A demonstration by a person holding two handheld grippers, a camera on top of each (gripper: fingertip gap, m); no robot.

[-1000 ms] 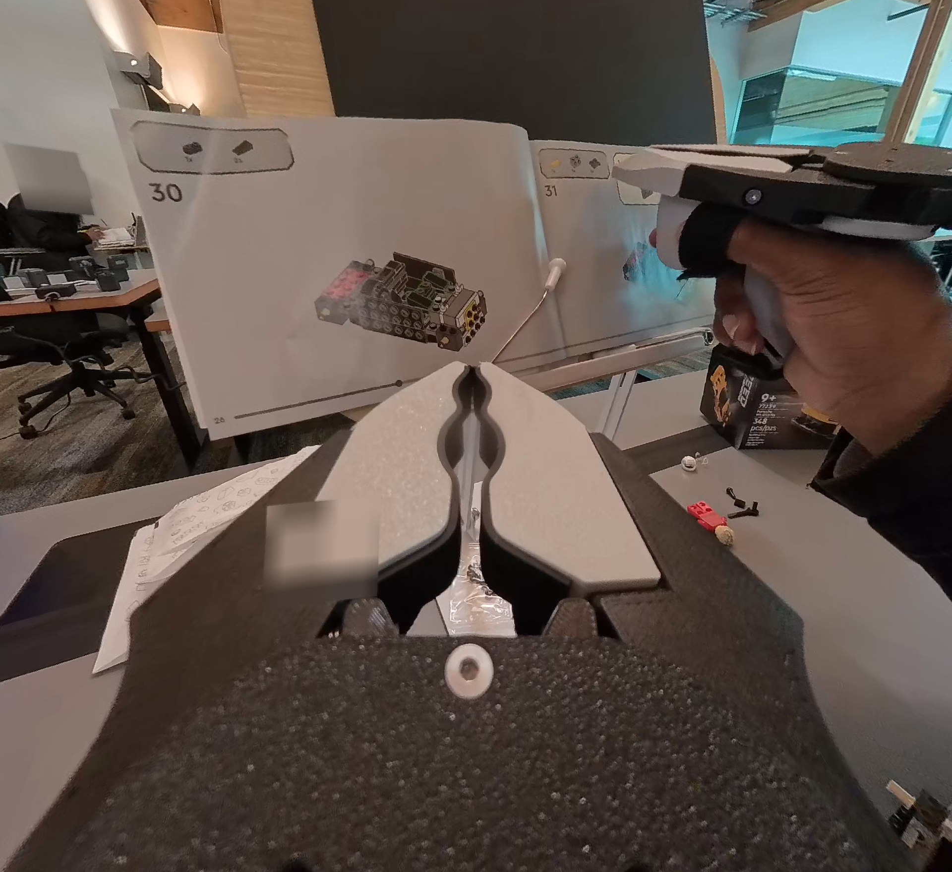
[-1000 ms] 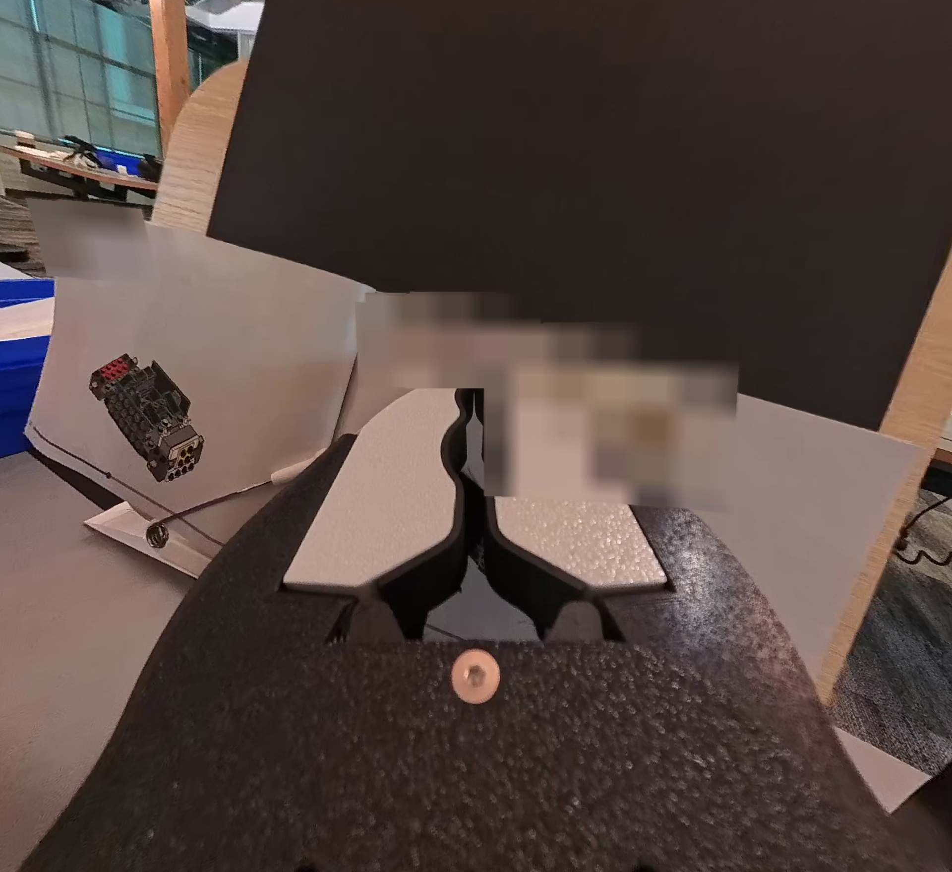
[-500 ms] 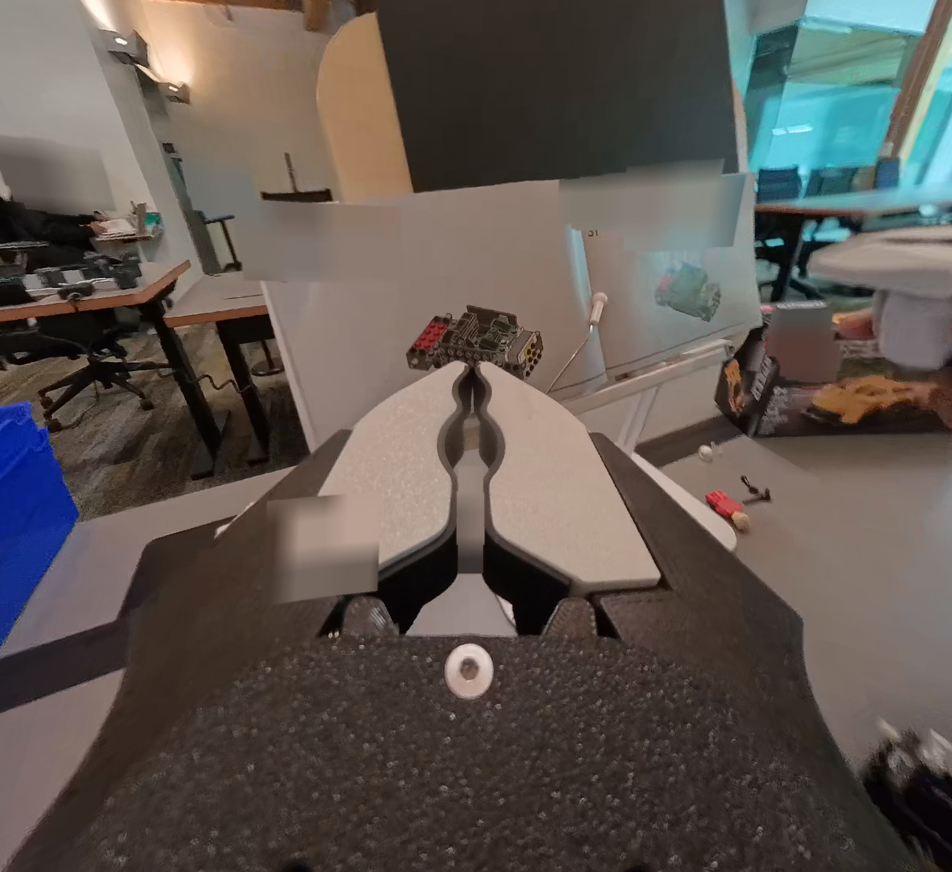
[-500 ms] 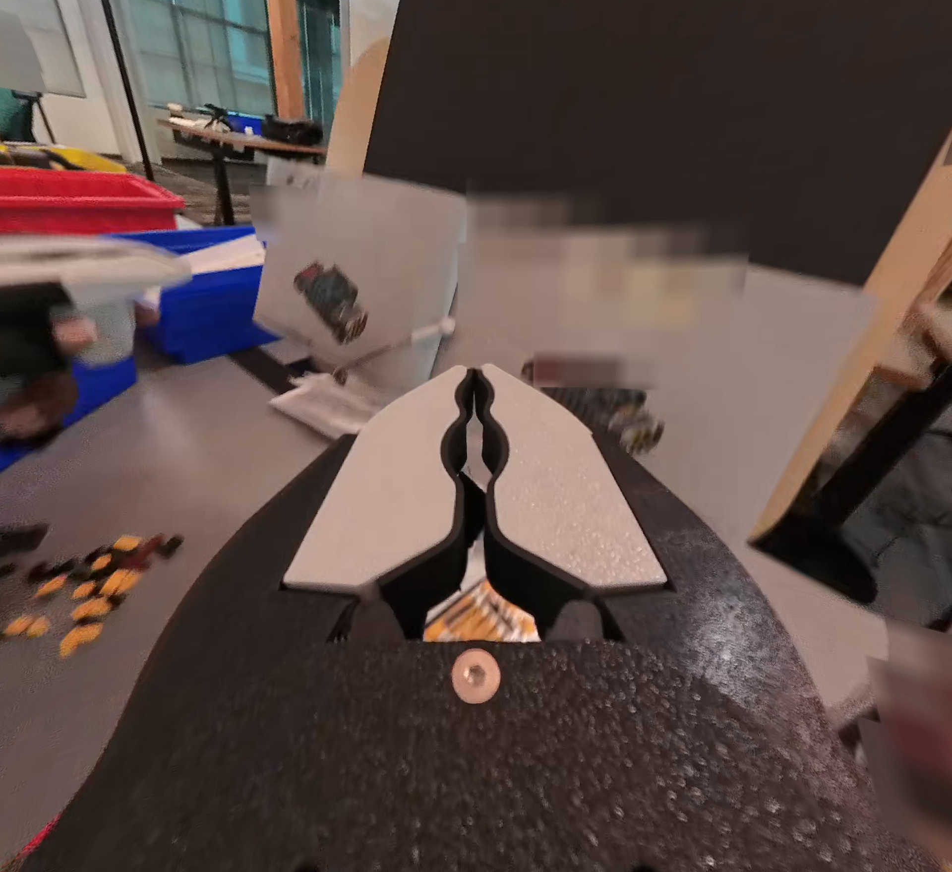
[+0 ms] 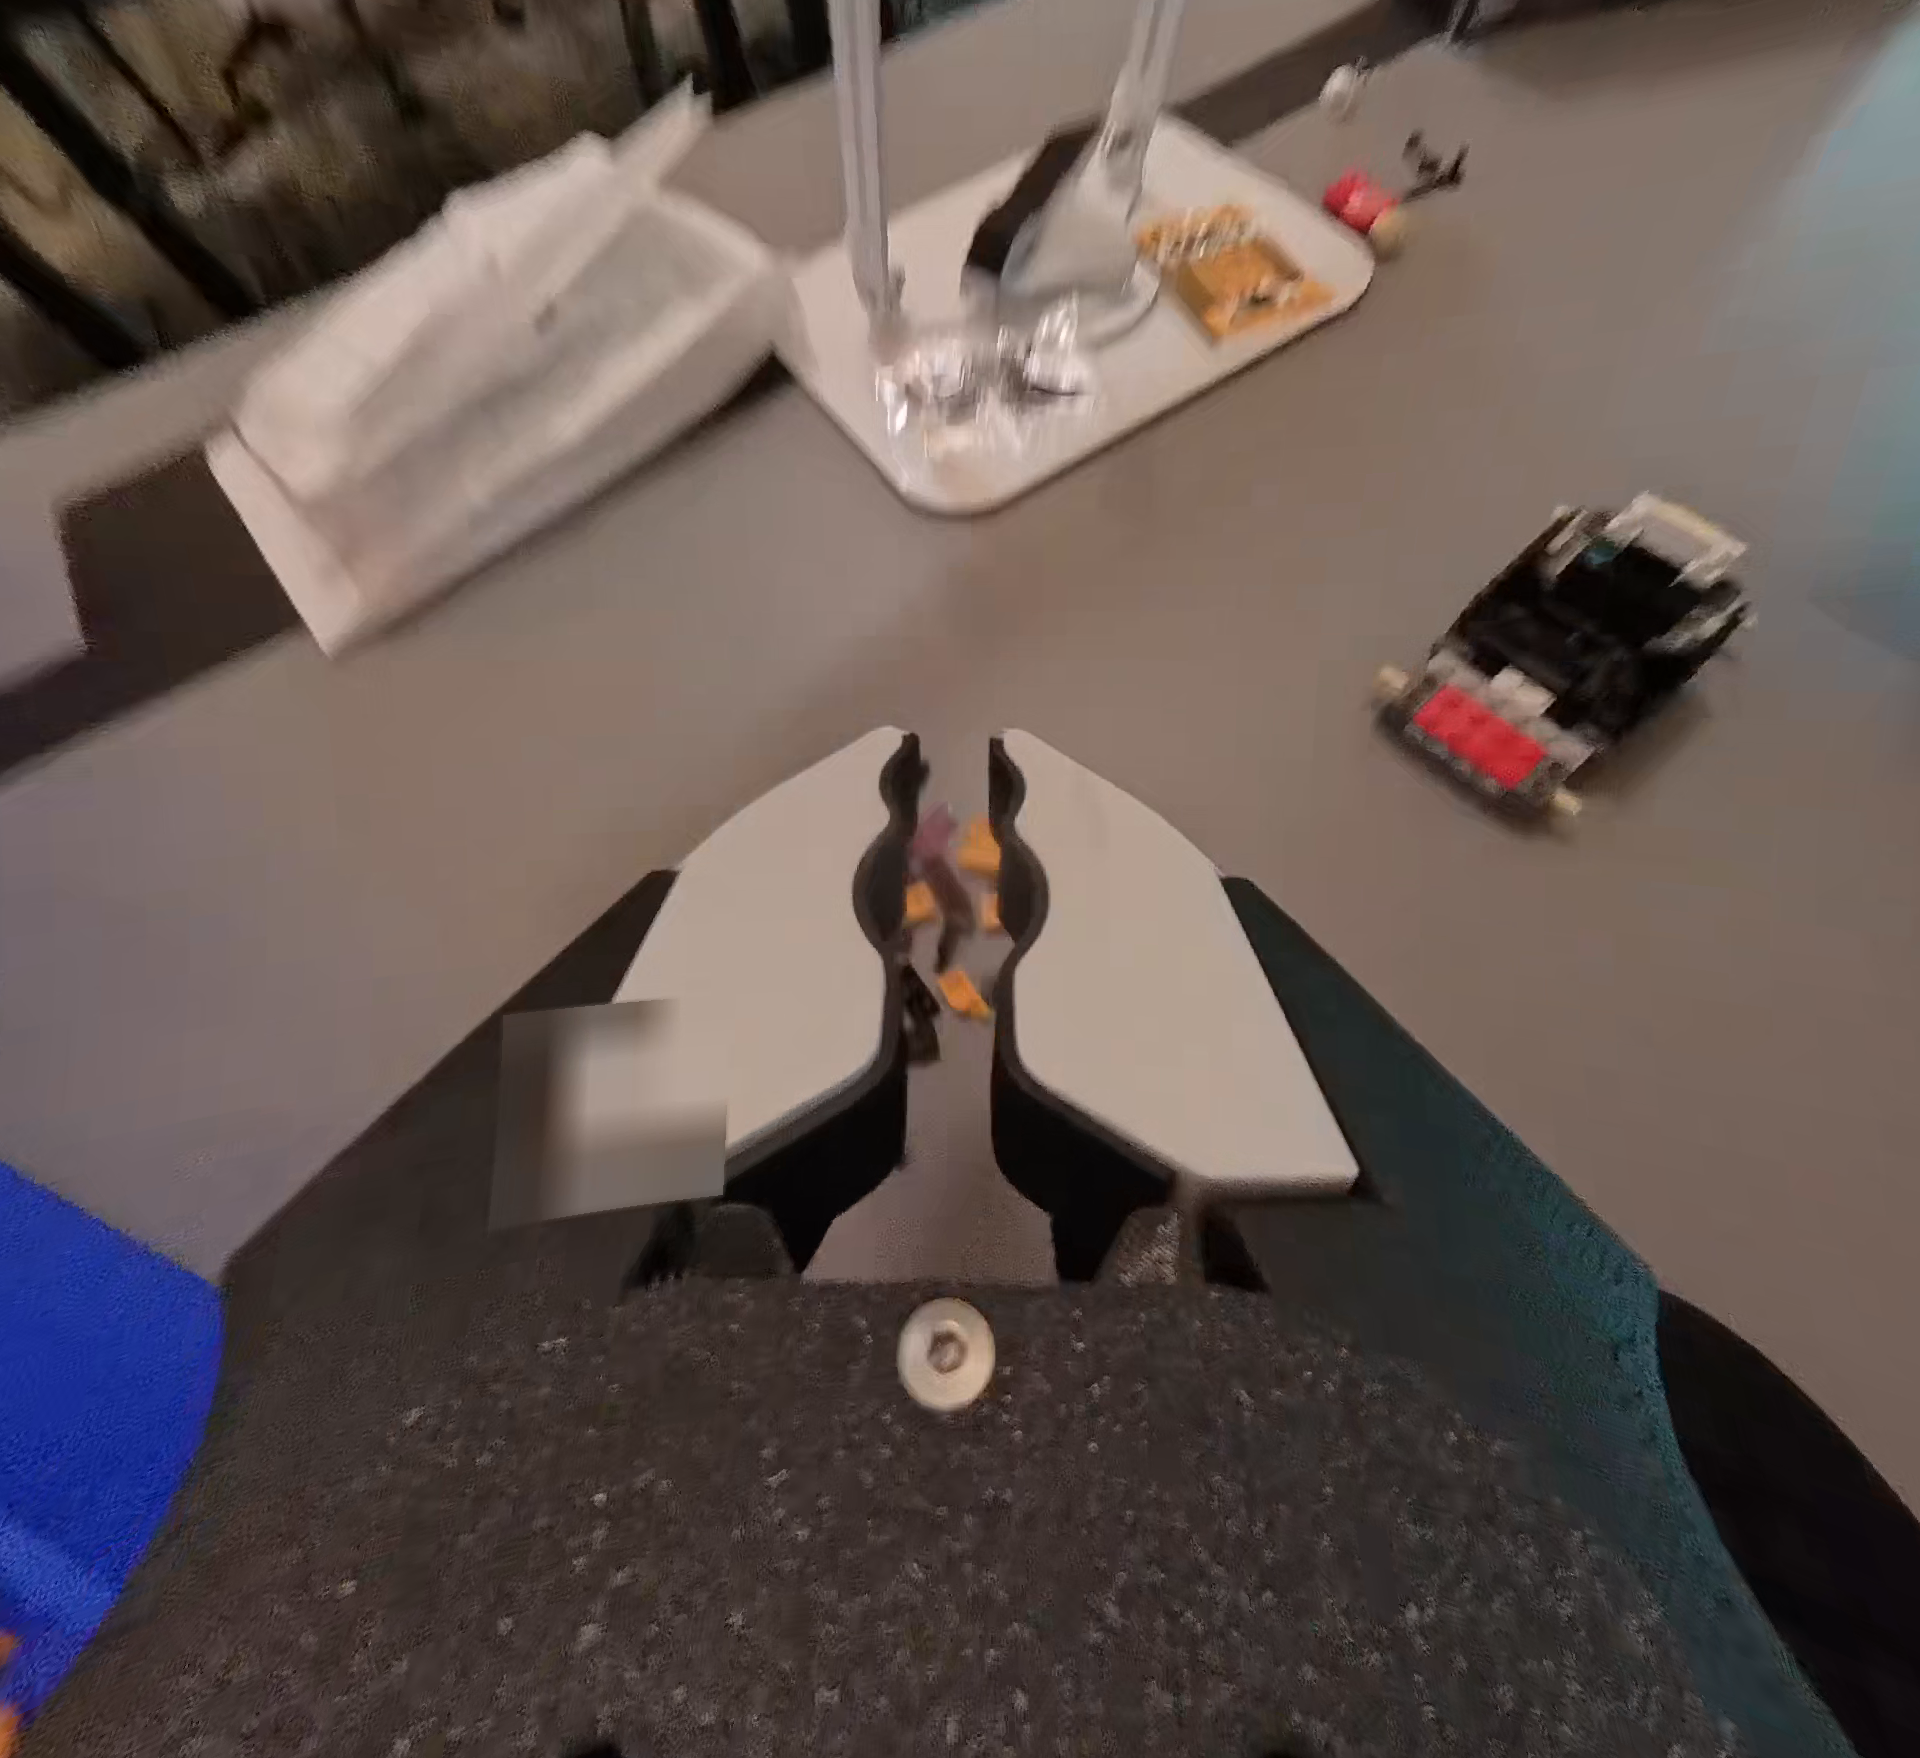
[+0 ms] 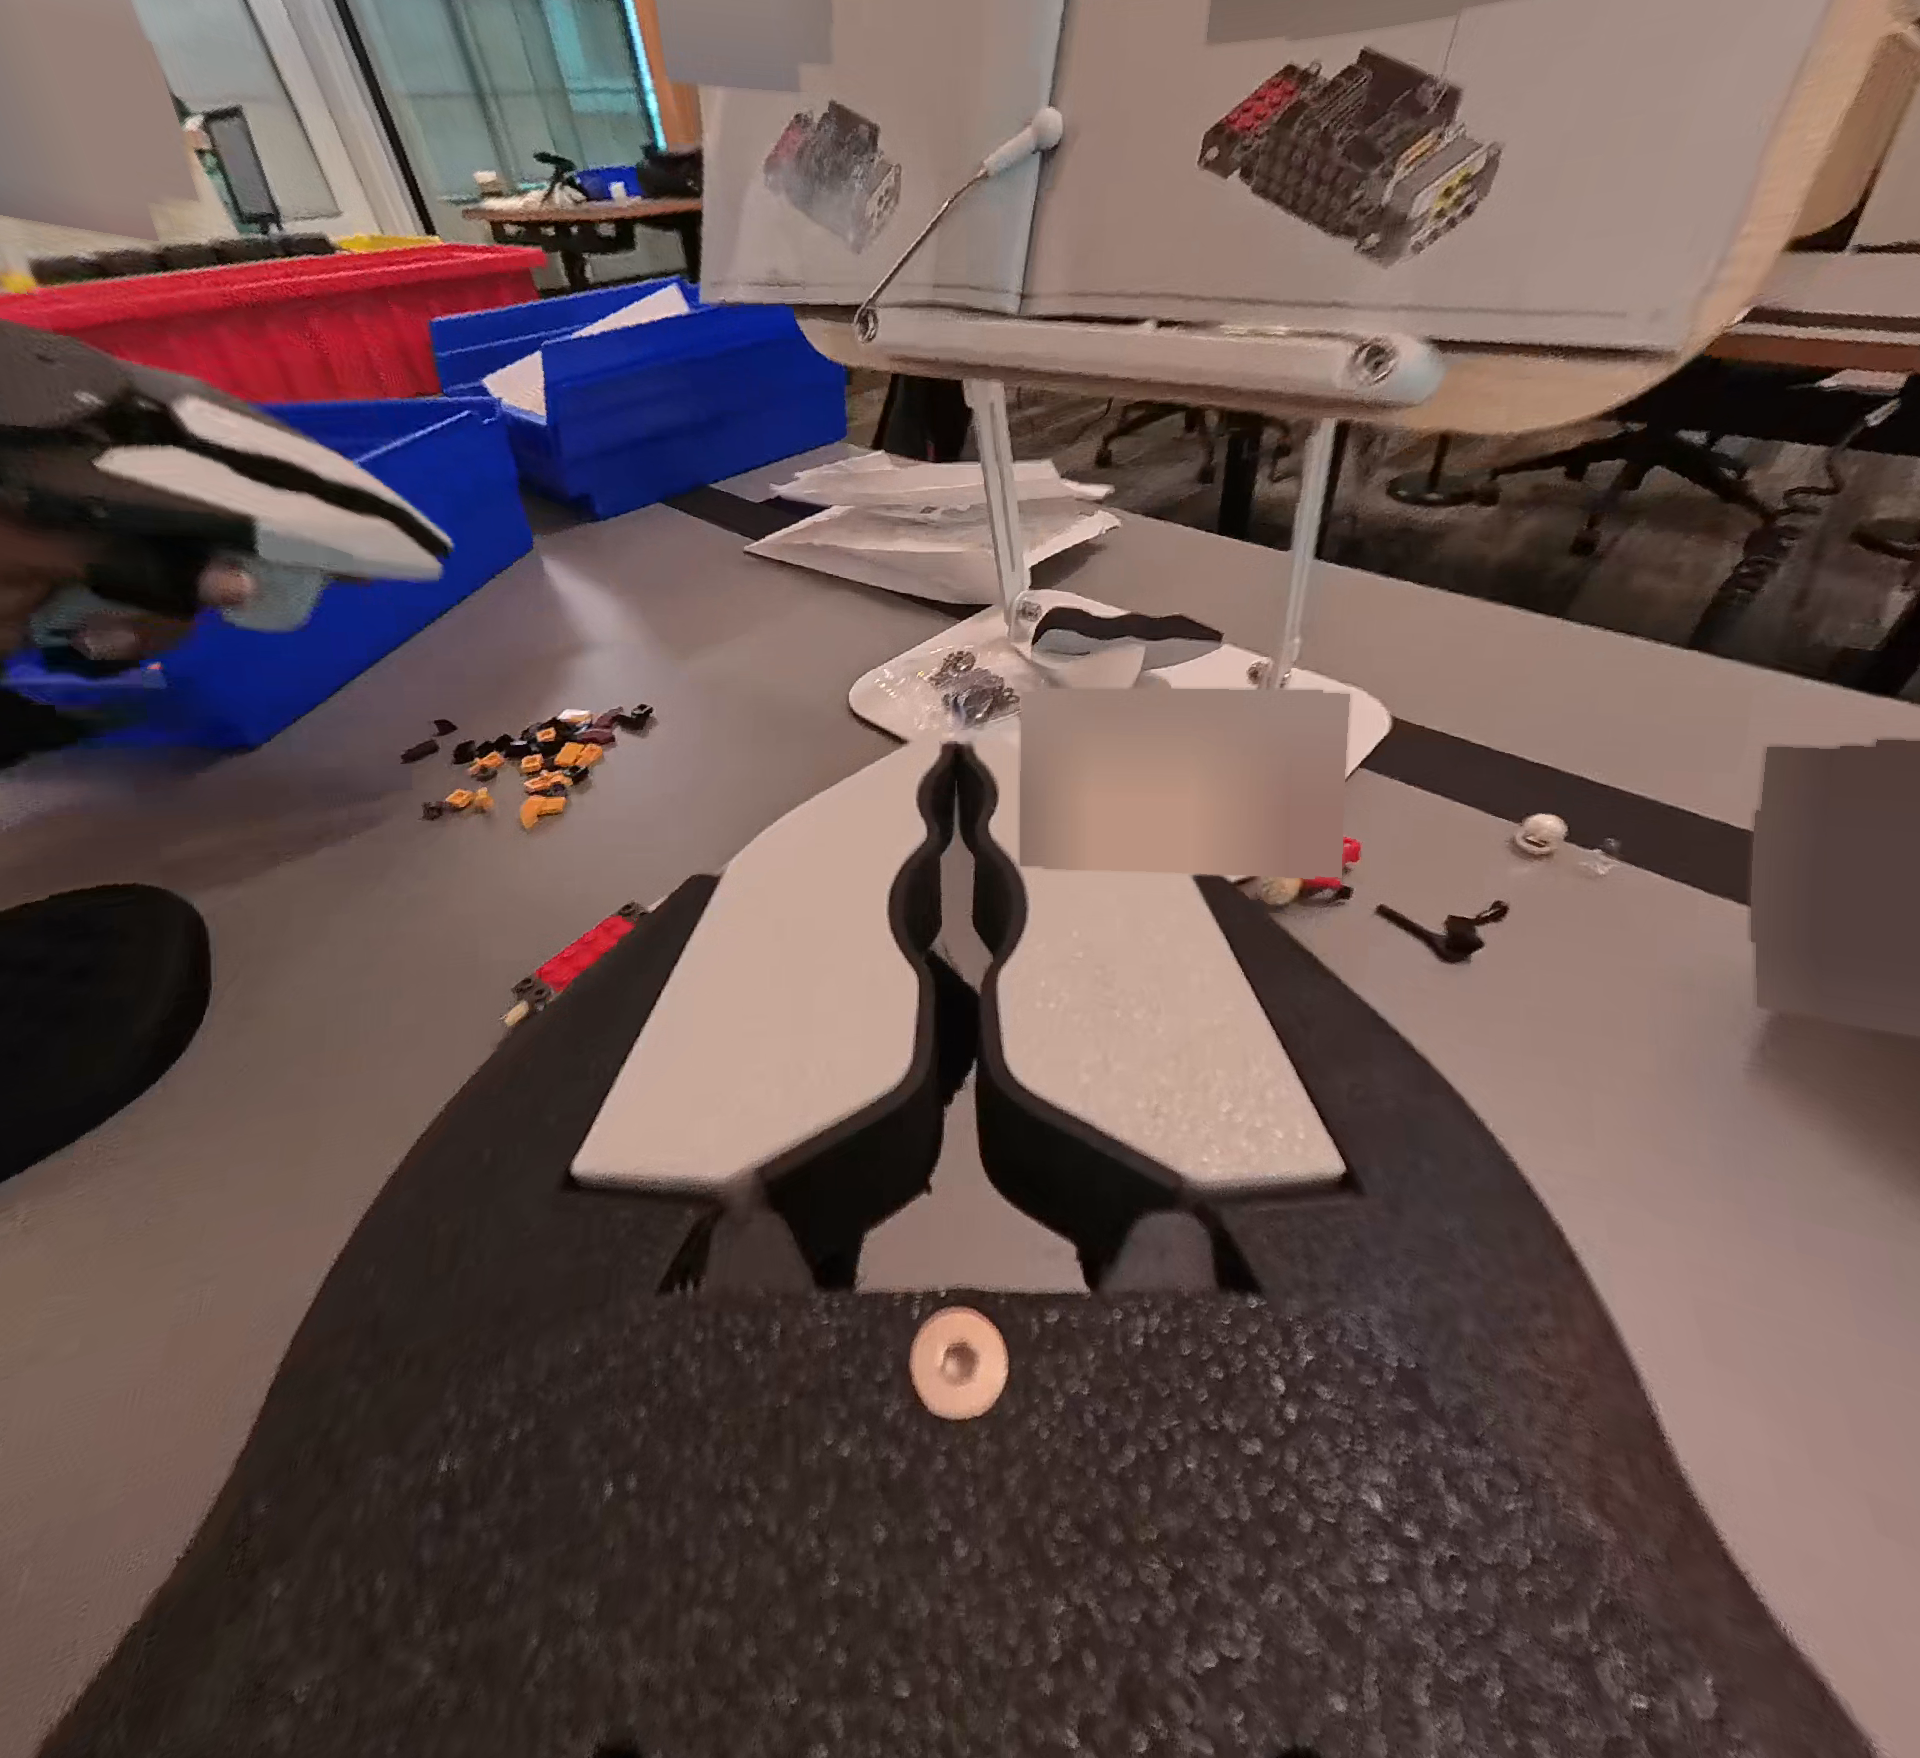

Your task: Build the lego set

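Note:
A partly built black Lego car (image 5: 1569,659) with a red patch sits on the grey table (image 5: 582,669), to the right of my left gripper (image 5: 951,752). My left gripper is slightly open and empty, and hovers over a pile of small orange and black pieces (image 5: 951,887) that shows through the gap. The right wrist view shows the same pile (image 6: 530,763) and the left gripper (image 6: 281,503) above it. My right gripper (image 6: 951,758) is shut, with nothing seen in it. The car's red end (image 6: 577,960) peeks out beside its left finger. The picture is blurred.
An open instruction booklet (image 6: 1299,150) rests on a white stand (image 6: 1132,358) whose base (image 5: 1081,358) holds bags and stickers. Papers (image 5: 488,378) lie to the left. Blue bins (image 6: 665,378) and a red bin (image 6: 281,316) stand far left. Small loose parts (image 6: 1444,929) lie to the right. The gap from one gripper's tips to the other's is roughly 30 cm. About 15 cm separates my right fingertips from the partly built black Lego car (image 5: 1569,659).
Both views have tipped down from the booklet to the table. My left gripper has opened a little and now hangs over the pile of pieces. My right gripper stays shut.

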